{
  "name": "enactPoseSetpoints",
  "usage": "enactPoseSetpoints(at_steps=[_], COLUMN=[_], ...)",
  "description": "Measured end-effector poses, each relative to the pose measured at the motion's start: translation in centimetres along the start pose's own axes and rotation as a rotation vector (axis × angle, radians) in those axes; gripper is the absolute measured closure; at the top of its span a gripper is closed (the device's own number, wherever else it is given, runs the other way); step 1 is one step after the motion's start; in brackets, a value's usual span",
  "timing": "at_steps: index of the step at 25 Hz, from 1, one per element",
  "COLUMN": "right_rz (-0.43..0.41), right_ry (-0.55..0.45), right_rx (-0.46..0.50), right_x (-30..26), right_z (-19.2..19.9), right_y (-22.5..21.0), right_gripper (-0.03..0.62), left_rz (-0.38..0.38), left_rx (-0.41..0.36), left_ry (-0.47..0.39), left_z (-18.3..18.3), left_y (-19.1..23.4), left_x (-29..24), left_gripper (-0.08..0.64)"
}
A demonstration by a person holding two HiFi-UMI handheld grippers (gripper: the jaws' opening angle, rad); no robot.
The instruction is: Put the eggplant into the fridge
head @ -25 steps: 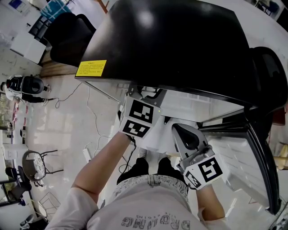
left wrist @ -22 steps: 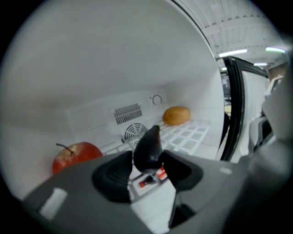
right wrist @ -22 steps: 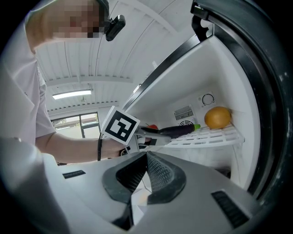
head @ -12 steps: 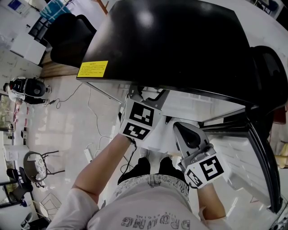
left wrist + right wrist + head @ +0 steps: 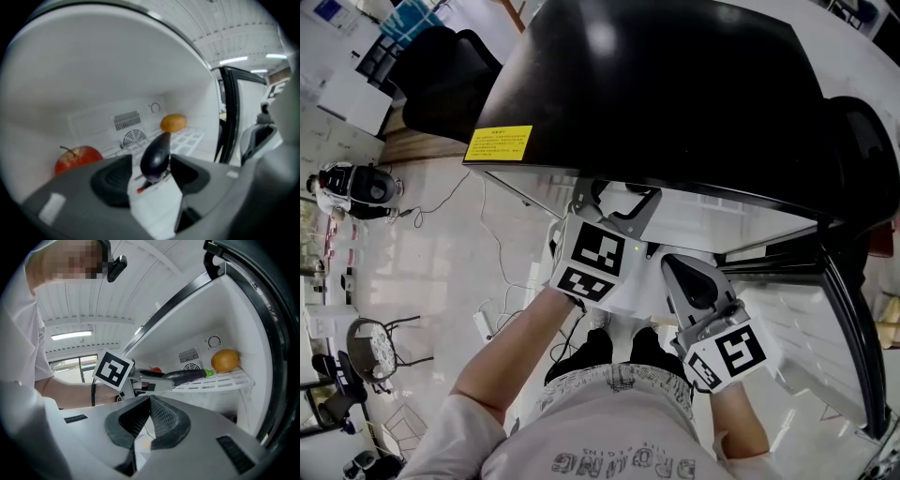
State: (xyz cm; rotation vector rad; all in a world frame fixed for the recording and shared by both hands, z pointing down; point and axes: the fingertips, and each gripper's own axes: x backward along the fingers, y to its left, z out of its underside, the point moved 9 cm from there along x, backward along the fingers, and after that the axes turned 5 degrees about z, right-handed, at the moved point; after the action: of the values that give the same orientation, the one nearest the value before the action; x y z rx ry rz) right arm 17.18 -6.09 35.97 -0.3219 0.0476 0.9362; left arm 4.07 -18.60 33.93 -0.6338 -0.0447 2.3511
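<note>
**Open fridge (image 5: pixel 675 94), seen from above and along both tongs.** The left tongs (image 5: pixel 150 177) reach into the white compartment. Their jaws are opening and already stand wide. The eggplant (image 5: pixel 156 153) sits between them at the centre of the left gripper view, and the left pad (image 5: pixel 111 180) stands apart from its dark body. In the right gripper view the eggplant lies along the wire shelf (image 5: pixel 234 379), its green stem end pointing toward the orange (image 5: pixel 225 360) at the right of the frame. A red apple (image 5: pixel 77 160) sits at the lower left of the left gripper view, near the round fan grille (image 5: pixel 132 139) on the back wall. The right tongs (image 5: pixel 149 399) hang outside the fridge at lower centre, jaws pressed together. A yellow label (image 5: pixel 498 143) marks the fridge top at the upper left of the head view.
</note>
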Motion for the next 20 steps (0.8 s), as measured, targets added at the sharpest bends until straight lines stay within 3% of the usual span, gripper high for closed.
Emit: enactPoseSetpoints(at_steps=[11,20], right_rz=[0.009,0.035], right_ry=[0.001,-0.005], right_rx=[0.009,0.037], right_x=[-0.2,-0.4], right_z=[-0.2,-0.9], right_y=[0.5,0.9], right_gripper=[0.588,0.588], left_rz=[0.026,0.038], left_rx=[0.008,0.03], left_ry=[-0.042,-0.123], left_z=[-0.6,-0.7], left_y=[-0.8,-0.8], left_x=[1.2,4.2], left_gripper=[0.295,0.296])
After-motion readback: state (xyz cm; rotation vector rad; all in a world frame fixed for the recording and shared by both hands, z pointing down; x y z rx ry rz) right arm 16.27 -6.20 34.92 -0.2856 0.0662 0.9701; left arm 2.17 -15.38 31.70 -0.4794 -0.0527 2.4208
